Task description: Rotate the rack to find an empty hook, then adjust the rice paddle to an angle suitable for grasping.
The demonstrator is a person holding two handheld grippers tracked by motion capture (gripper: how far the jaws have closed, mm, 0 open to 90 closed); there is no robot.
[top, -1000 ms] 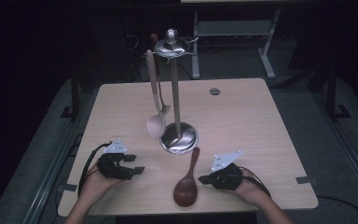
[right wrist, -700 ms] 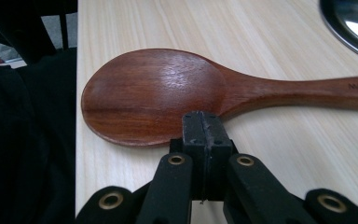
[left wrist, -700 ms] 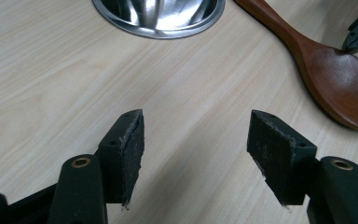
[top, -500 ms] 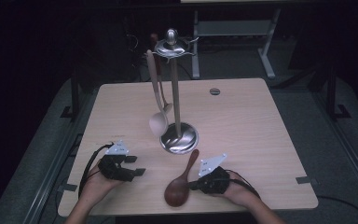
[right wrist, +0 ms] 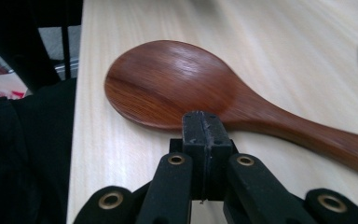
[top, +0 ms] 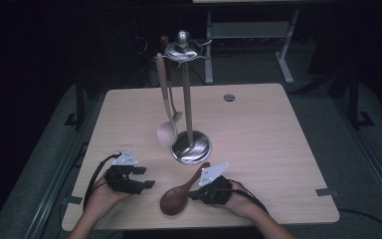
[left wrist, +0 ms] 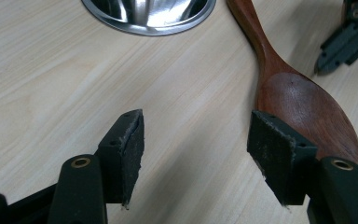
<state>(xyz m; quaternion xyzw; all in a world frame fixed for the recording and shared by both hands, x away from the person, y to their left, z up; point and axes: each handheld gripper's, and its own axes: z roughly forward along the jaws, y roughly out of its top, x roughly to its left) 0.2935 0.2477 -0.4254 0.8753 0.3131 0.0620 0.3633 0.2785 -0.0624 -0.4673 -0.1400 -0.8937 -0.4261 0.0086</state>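
dark room, pale wooden worktop (top: 278, 149). the dark wooden spoon (top: 175, 198) has slid left at the front edge, nudged by the right tool (top: 193, 195), jaws pressed together. left tool (top: 146, 178) spread, idle. likely repositioning for pickup.

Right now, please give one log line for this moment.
left gripper: open, empty | right gripper: shut, at dark spoon | spoon: flat on table | stand: upright

On the desk (top: 278, 129) a utensil stand (top: 189, 99) rises near the middle, with a pale spoon (top: 166, 104) hanging on its left side. A wooden spoon (top: 179, 195) lies flat before the stand's base, near the front edge — between the left tool (top: 146, 178) and the right tool (top: 191, 195), bowl leftward, handle toward the base.
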